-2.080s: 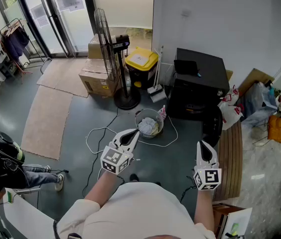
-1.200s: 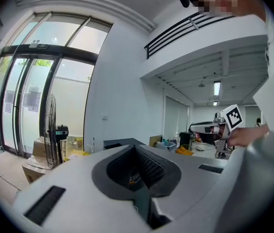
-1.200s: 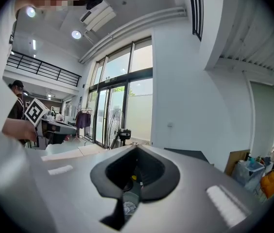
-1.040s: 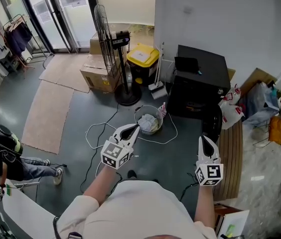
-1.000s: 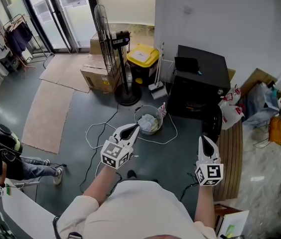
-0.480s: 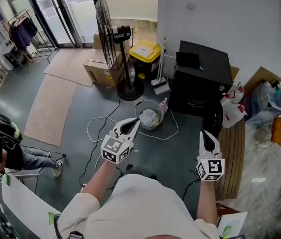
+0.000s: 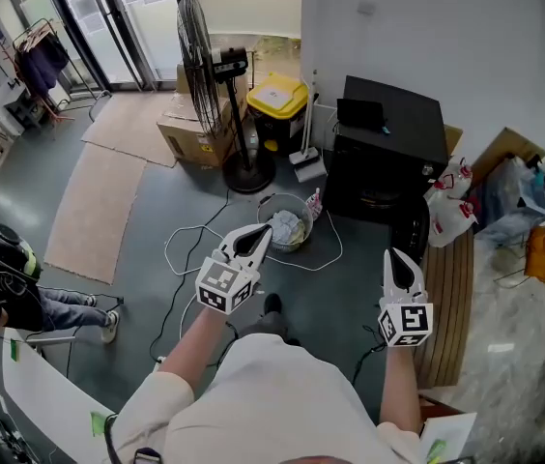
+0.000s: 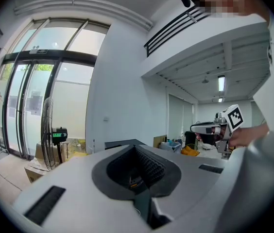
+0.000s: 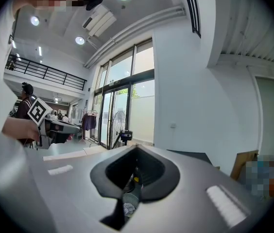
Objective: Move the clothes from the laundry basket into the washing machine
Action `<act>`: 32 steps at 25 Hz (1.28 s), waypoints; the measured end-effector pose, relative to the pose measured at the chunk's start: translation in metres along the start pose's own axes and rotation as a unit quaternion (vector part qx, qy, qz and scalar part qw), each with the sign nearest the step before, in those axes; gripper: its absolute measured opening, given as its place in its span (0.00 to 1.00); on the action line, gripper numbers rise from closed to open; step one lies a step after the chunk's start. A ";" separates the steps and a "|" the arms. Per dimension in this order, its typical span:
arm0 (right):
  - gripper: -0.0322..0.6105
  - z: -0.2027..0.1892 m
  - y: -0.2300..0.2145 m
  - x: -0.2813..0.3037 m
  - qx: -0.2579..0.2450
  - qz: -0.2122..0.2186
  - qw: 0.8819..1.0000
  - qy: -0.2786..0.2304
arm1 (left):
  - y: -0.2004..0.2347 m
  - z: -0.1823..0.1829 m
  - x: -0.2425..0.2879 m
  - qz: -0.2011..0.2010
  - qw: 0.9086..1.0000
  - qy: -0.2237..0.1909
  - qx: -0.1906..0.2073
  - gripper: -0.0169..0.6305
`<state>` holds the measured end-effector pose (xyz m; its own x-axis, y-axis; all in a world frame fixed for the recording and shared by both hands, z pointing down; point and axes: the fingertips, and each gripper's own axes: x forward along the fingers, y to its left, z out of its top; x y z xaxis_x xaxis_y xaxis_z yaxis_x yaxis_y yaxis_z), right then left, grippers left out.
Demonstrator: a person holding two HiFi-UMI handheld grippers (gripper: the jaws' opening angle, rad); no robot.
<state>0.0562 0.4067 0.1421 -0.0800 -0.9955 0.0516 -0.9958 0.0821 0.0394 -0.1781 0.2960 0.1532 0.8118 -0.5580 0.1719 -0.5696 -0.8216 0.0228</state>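
On the grey floor stands a round laundry basket (image 7: 274, 207) with pale clothes (image 7: 288, 227) in it. Right behind it is the black washing machine (image 7: 391, 129), with its round door (image 7: 412, 243) swung open towards me. My left gripper (image 7: 264, 233) is held out level, its tips just short of the basket, jaws together and empty. My right gripper (image 7: 394, 253) hangs in front of the open door, also shut with nothing in it. In the left gripper view the jaws of the left gripper (image 8: 136, 146) meet. In the right gripper view the right gripper (image 9: 137, 147) looks shut too.
A pedestal fan (image 7: 198, 51) stands on its round base (image 7: 248, 176) beyond the basket, beside a yellow-lidded bin (image 7: 275, 95) and cardboard boxes (image 7: 190, 135). A white cable (image 7: 187, 252) loops over the floor. Wooden slats (image 7: 444, 303) and bags (image 7: 449, 204) lie right. A person (image 7: 7, 298) sits far left.
Both grippers have drifted a little forward towards the basket and machine as I step ahead; a shoe now shows below the left gripper. Both jaws stay shut.
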 end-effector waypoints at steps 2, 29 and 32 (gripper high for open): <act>0.07 -0.003 -0.003 0.007 -0.002 0.002 1.000 0.002 | 0.005 -0.001 0.008 -0.001 1.000 0.001 0.001 0.04; 0.07 -0.038 -0.092 0.295 0.017 -0.021 0.997 0.065 | 0.215 0.004 0.261 -0.046 0.998 0.049 -0.017 0.04; 0.07 -0.042 -0.097 0.318 0.020 -0.024 0.997 0.069 | 0.234 0.001 0.282 -0.047 0.997 0.053 -0.025 0.04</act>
<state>0.1296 0.0843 0.1966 -0.0290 -0.9818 0.1875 -0.9995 0.0306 0.0059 -0.0828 -0.0535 0.2062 0.8460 -0.4605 0.2688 -0.4986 -0.8618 0.0930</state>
